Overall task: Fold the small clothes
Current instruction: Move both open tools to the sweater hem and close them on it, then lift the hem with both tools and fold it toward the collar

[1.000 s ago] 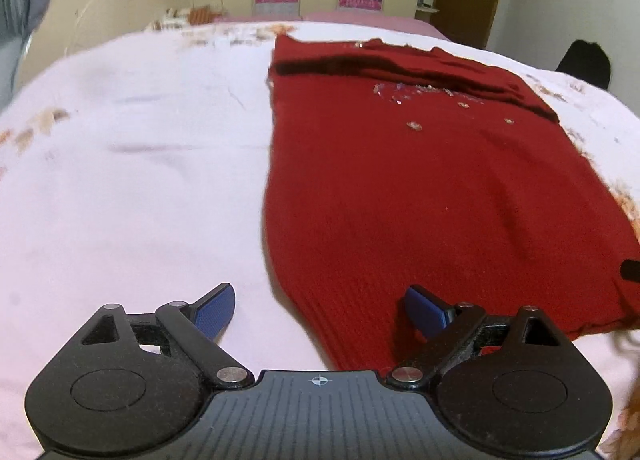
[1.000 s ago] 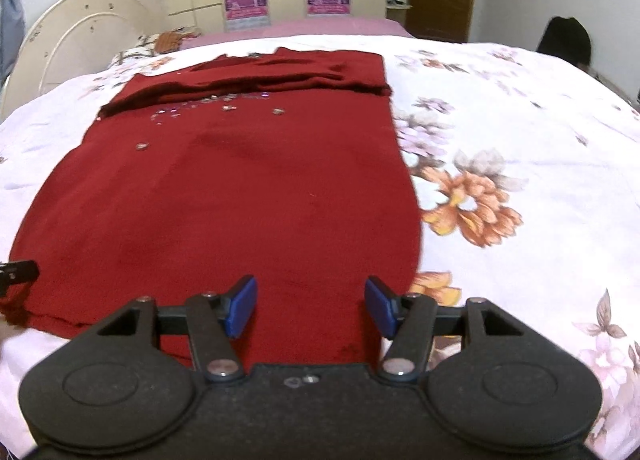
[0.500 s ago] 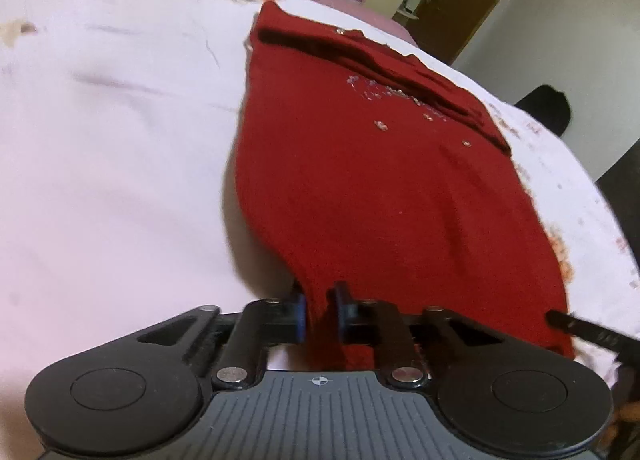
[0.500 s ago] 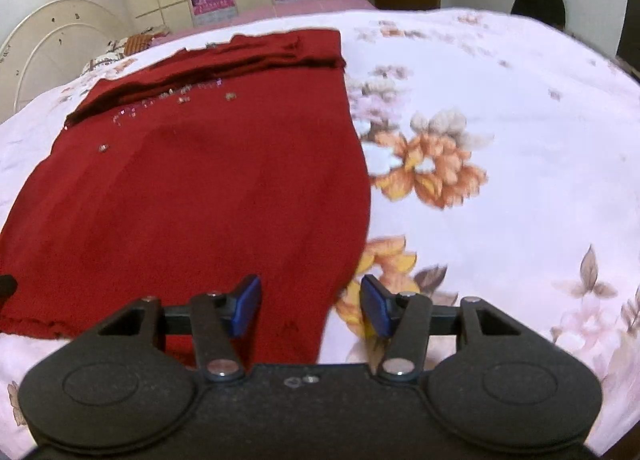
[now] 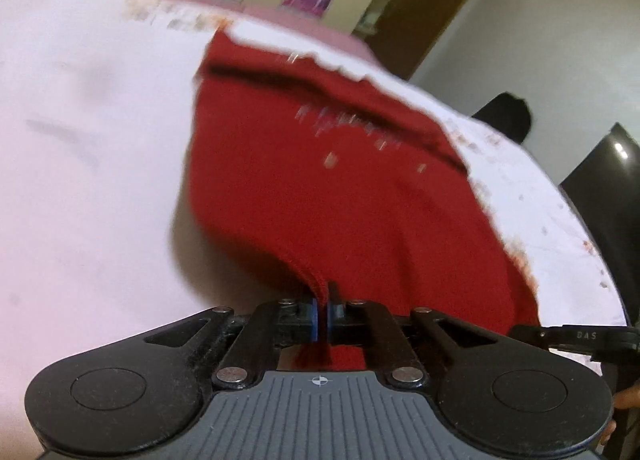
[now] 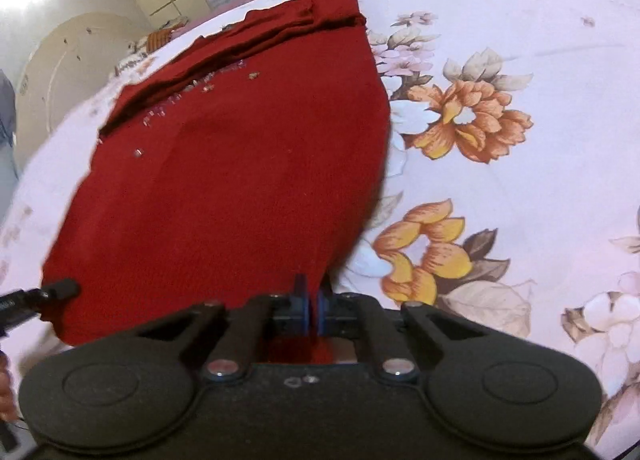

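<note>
A dark red knitted sweater point(image 5: 340, 187) point(image 6: 240, 163) with small sparkly beads lies spread on the bed, its sleeves folded across the far end. My left gripper point(image 5: 322, 312) is shut on the near left corner of its hem, which is lifted off the sheet. In the right wrist view my right gripper point(image 6: 313, 310) is shut on the near right corner of the hem, and red knit shows between its blue pads. The tip of each gripper shows at the edge of the other's view.
The bed carries a pale pink sheet point(image 5: 88, 187) with large orange flowers point(image 6: 468, 119) on its right half. A curved headboard point(image 6: 72, 43), cupboards with posters and a dark chair point(image 5: 504, 111) stand beyond the bed.
Both grippers have closed on the hem corners, the left first and the right after it. The left corner has lifted off the sheet, and both views have tilted.
</note>
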The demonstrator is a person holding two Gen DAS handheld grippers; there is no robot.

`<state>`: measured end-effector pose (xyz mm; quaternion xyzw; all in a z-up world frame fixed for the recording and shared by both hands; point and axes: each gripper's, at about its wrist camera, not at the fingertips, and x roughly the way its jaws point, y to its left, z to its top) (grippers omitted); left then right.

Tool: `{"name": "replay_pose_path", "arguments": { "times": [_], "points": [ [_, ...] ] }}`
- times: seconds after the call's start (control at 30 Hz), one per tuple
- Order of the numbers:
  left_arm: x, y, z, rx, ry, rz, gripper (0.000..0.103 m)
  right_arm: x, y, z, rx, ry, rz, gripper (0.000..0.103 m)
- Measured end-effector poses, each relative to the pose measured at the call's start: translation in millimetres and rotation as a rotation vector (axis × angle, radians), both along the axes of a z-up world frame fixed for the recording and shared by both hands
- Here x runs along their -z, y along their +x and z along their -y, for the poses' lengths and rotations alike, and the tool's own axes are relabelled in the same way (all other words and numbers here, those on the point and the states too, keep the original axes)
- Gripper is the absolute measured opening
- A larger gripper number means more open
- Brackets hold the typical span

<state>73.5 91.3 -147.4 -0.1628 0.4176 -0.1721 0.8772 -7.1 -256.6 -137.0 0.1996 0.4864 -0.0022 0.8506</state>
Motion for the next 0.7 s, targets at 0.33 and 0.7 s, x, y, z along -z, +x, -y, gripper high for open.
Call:
{"name": "replay_pose_path", "arguments": {
  "times": [0.33,0.7],
  "points": [
    [-51.5,108.0,8.3,-0.062,-0.015,0.204,0.004,-56.9,77.8,27.2,0.041,0.103,0.226,0.005],
    [-22.1,301.0,50.2,-0.142,0.04,0.226,0.004,-43.2,283.7,63.7,0.059,0.06,0.307,0.005]
  ]
}}
